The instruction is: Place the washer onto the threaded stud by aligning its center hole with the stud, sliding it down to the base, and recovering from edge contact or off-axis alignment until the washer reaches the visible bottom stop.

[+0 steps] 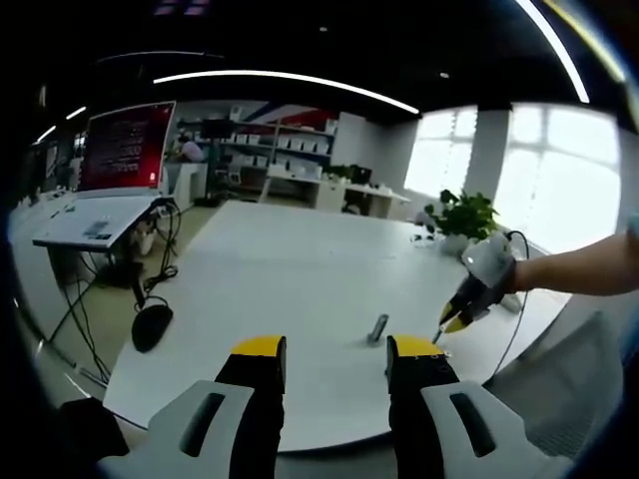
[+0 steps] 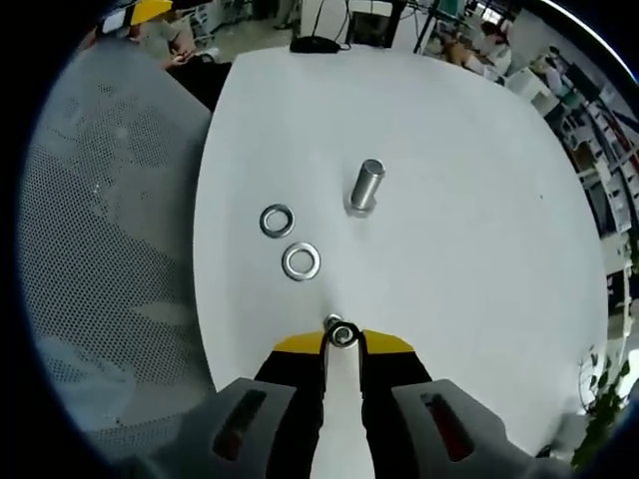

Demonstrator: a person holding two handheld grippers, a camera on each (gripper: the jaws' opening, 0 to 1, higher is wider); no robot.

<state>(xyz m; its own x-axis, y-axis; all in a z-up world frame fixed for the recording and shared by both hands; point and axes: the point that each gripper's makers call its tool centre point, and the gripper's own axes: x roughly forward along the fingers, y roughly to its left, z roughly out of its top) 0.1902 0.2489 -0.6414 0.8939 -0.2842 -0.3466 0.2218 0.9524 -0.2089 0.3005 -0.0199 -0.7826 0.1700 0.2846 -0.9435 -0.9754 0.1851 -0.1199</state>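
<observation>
In the right gripper view a silver threaded stud (image 2: 366, 187) stands upright on the white table (image 2: 469, 200). Two loose washers lie to its left, one (image 2: 277, 220) farther and one (image 2: 301, 261) nearer. My right gripper (image 2: 342, 339) is shut on a small washer (image 2: 342, 333) held at its yellow tips, short of the stud. In the left gripper view my left gripper (image 1: 337, 351) is open over the near table edge, the stud (image 1: 378, 327) small ahead between its jaws. The right gripper (image 1: 452, 319) comes in from the right, tips down near the stud, a person's arm behind it.
A grey mesh chair back (image 2: 110, 249) stands along the table's left side in the right gripper view. A potted plant (image 1: 461, 217) sits at the table's far right. A black mouse-like object (image 1: 151, 325) and cables lie off the left edge, by a desk with a red screen (image 1: 127, 146).
</observation>
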